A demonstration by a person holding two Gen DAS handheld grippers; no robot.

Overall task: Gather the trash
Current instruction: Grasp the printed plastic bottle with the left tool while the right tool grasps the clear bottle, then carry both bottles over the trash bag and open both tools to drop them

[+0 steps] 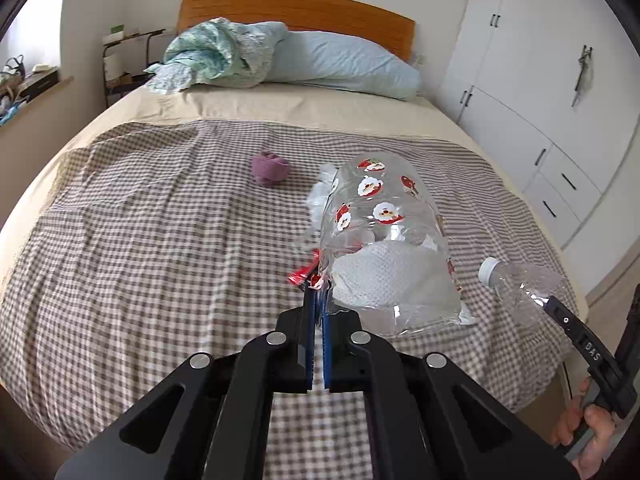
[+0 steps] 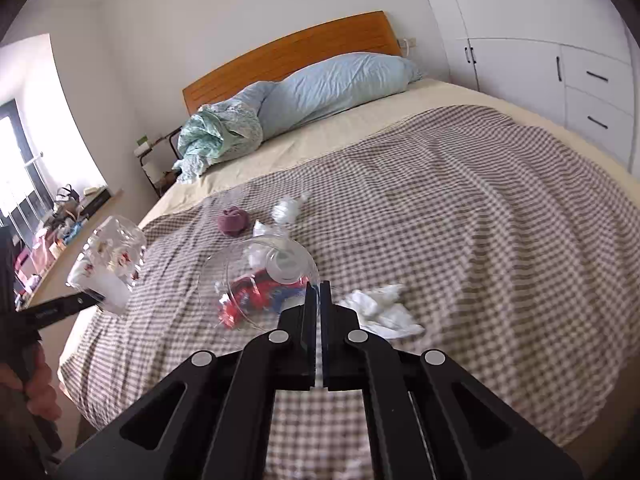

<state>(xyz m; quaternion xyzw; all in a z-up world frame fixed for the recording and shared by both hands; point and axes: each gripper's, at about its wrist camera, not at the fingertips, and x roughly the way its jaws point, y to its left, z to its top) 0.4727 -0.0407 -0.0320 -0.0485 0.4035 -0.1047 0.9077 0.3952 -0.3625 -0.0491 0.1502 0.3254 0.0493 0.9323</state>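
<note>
My left gripper (image 1: pixel 318 292) is shut on the rim of a clear plastic bag with Santa prints (image 1: pixel 384 240), held above the bed; white crumpled paper (image 1: pixel 384 276) lies inside it. The bag also shows in the right wrist view (image 2: pixel 110 264). My right gripper (image 2: pixel 319 288) is shut on a clear empty plastic bottle (image 2: pixel 260 280), seen from its base; in the left wrist view the bottle (image 1: pixel 520 288) has a white cap and points toward the bag. A red wrapper (image 2: pixel 248 300), white tissues (image 2: pixel 384 310) (image 2: pixel 286 208) and a purple wad (image 1: pixel 269 168) lie on the checkered blanket.
The bed (image 1: pixel 160 240) has a checkered blanket, a blue pillow (image 1: pixel 340 60), crumpled bedding (image 1: pixel 216 56) and a wooden headboard (image 1: pixel 296 8). White wardrobes (image 1: pixel 540 80) stand on the right. A cluttered shelf (image 2: pixel 68 216) and a small rack (image 1: pixel 124 60) stand on the left.
</note>
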